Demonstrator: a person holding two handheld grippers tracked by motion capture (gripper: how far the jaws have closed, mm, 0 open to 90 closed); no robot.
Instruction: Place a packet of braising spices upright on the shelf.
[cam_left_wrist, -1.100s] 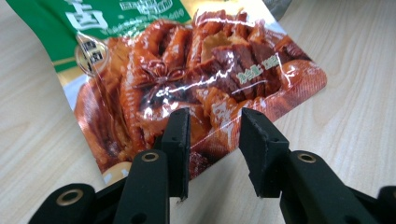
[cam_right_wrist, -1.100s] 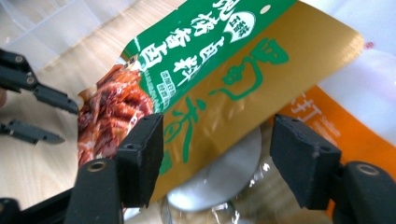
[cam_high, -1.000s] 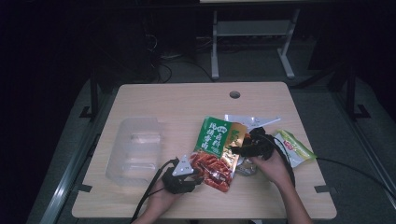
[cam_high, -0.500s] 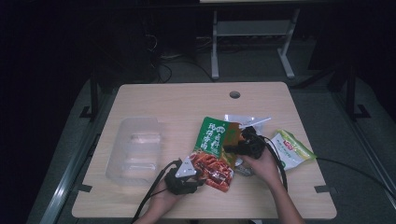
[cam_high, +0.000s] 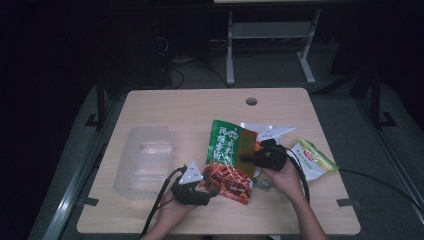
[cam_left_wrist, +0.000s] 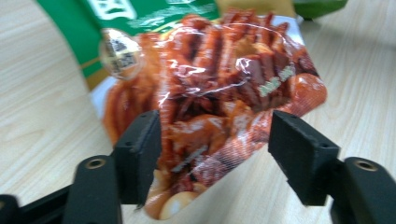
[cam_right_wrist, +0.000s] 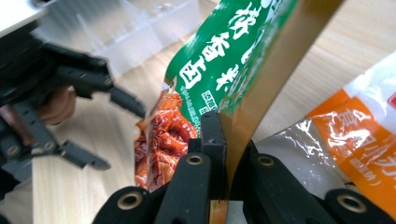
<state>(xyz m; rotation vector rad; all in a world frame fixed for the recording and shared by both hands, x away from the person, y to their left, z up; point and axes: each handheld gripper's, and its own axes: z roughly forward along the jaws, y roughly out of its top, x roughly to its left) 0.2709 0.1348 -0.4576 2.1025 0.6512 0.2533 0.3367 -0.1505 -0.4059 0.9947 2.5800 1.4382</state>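
Two snack bags sit at the heart of this, overlapping on the pale wooden table (cam_high: 165, 105). The right gripper (cam_high: 251, 158) has just been closing and is now clenched on the edge of the tall green foil packet with white lettering (cam_high: 227, 142), which stands tilted up from that pinch, its long axis running away toward the far side of the table. The left gripper (cam_high: 209, 192) has just been opening; its jaws stand released either side of the glossy red clear-fronted packet of sauced meat strips (cam_left_wrist: 219, 93), pads not pressing it. That red packet lies flat, just ahead of the left gripper and partly under the green one's lower end. I'd judge the left hand is nearer the red packet, while the empty clear plastic tray (cam_high: 145, 160) waits to its left, apart.
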